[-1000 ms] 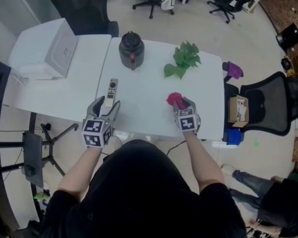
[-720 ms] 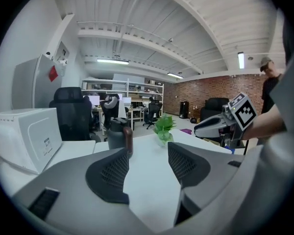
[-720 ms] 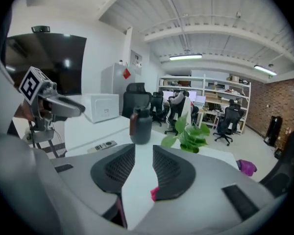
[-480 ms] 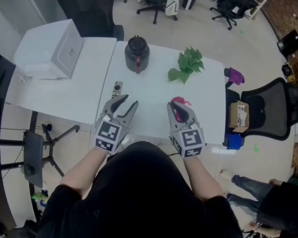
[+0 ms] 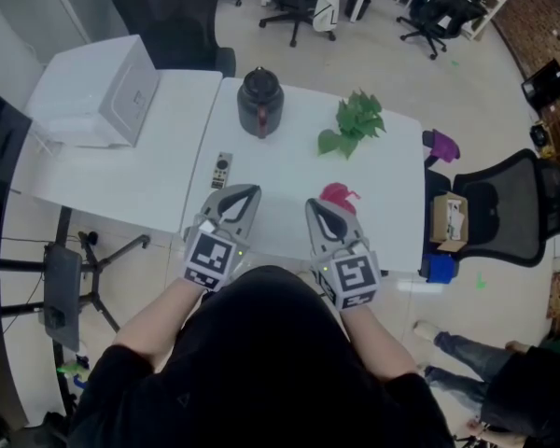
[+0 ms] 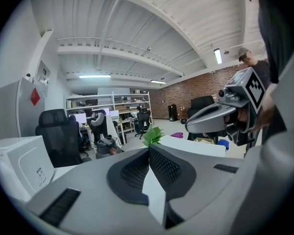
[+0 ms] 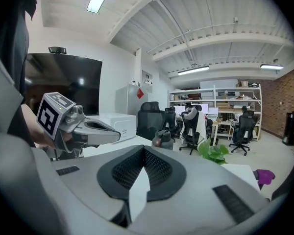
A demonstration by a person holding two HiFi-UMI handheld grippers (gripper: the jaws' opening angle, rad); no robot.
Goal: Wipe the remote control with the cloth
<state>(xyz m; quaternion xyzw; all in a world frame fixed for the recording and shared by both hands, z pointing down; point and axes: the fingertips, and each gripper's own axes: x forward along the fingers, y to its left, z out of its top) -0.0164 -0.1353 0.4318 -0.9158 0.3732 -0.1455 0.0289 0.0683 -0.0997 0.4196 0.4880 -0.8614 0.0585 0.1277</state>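
The remote control [image 5: 222, 170] lies on the white table [image 5: 285, 171], to the left. A crumpled pink cloth [image 5: 337, 195] lies to the right. Both grippers hover above the table's near edge. My left gripper [image 5: 246, 192] is right of the remote and not touching it; my right gripper [image 5: 314, 204] is just left of the cloth. Their jaws have just been closing, with nothing between them. The left gripper [image 6: 148, 149] and right gripper [image 7: 144, 151] both show pads pressed together, empty. Neither gripper view shows the remote or the cloth.
A dark kettle [image 5: 259, 101] and a green plant [image 5: 353, 124] stand at the table's far side. A white box [image 5: 98, 91] sits on the left table. A purple object [image 5: 441, 144] and a black office chair [image 5: 504, 203] are on the right.
Both grippers rose off the table and drew back towards the person, the right one away from the cloth, the left one from beside the remote. Both pairs of jaws closed.
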